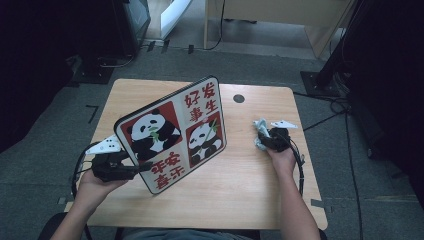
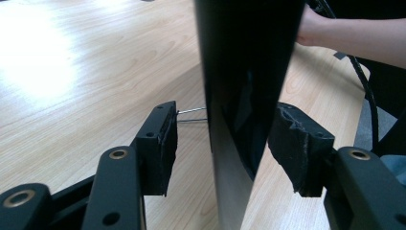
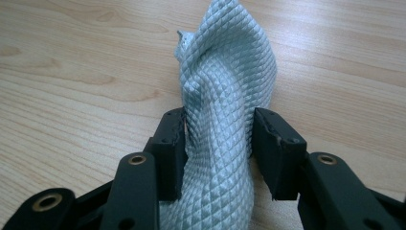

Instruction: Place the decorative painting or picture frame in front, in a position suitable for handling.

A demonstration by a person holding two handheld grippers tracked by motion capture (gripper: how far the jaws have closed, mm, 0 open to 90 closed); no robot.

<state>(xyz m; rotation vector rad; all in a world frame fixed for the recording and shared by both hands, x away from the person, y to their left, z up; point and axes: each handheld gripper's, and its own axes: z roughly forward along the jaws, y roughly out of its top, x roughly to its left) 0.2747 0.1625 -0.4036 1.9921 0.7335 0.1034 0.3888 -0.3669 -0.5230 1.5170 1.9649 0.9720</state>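
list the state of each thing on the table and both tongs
panda board: tilted up off the table, its edge between the left tongs' pads
left tongs: at the board's edge, a gap at one pad
cloth: bunched, standing up between the right tongs' pads
right tongs: closed on the cloth
table: wooden, holds the cloth

Black two-jaw left tool (image 1: 145,167) and right tool (image 1: 264,140), brass-ringed screw holes, grey three-cornered plates, trailing black cables.

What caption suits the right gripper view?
Right gripper closing around a bunched pale waffle-weave cloth on a wooden table.
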